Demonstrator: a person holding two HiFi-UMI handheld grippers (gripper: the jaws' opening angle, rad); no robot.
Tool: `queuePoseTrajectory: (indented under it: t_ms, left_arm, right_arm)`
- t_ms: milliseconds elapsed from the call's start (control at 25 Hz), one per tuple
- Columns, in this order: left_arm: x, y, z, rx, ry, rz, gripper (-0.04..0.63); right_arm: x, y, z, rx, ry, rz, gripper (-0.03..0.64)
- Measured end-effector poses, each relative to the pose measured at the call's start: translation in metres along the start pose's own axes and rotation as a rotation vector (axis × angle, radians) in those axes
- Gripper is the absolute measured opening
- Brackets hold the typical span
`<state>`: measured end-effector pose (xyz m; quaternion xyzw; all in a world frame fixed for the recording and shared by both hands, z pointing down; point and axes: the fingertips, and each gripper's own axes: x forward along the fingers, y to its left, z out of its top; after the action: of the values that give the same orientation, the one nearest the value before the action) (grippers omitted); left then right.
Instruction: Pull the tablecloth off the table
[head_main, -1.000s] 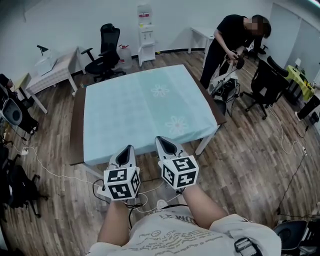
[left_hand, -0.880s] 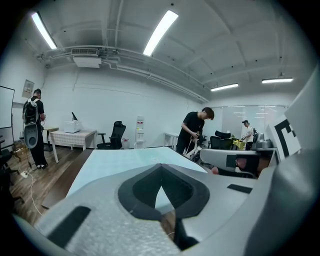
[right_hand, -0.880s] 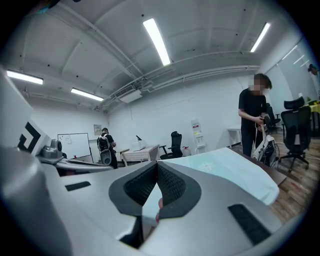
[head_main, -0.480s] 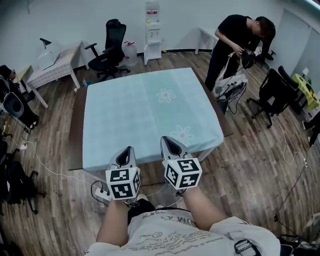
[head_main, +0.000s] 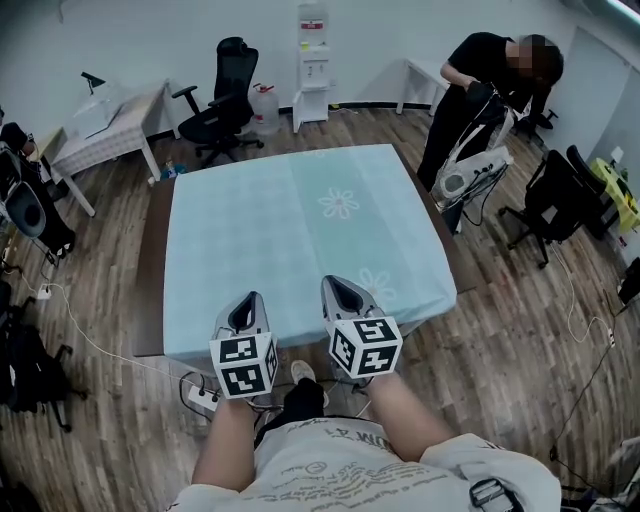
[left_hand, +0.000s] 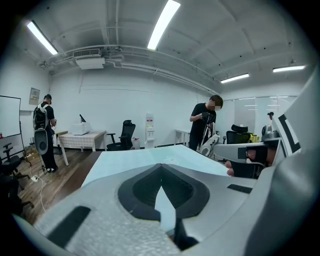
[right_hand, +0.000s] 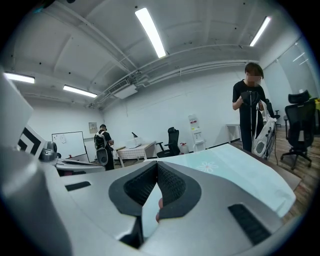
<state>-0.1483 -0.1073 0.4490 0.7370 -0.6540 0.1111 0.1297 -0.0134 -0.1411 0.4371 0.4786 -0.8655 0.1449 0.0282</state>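
Left gripper, right gripper: jaws clenched on tablecloth near hem; cloth stretches away across worktop.

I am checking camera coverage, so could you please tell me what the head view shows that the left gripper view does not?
Only the head view shows the power strip on the floor and the bare table edge beside the tablecloth. Only the left gripper view shows the ceiling lights, the whiteboard, and the left tongs shut on a fold of that cloth. Both show the tablecloth's top, the black office chair and the person in black.
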Motion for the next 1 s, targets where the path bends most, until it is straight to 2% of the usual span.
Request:
queuePoseTrajectory:
  t_ms: [560,800,1000]
  left_arm:
    - [0.141,0.047,0.032,-0.040,0.008,-0.017,0.012]
    - [0.207,0.079,0.039,-0.041,0.063,-0.009,0.012]
    - [0.253,0.108,0.036,0.006,0.140,-0.024,0.013]
  right_arm:
    - [0.131,-0.064,0.017,-0.056,0.054,-0.029,0.012]
    - [0.200,-0.082,0.022,-0.096,0.109,-0.018,0.014]
    - [0.242,-0.113,0.024,-0.067,0.138,-0.082,0.014]
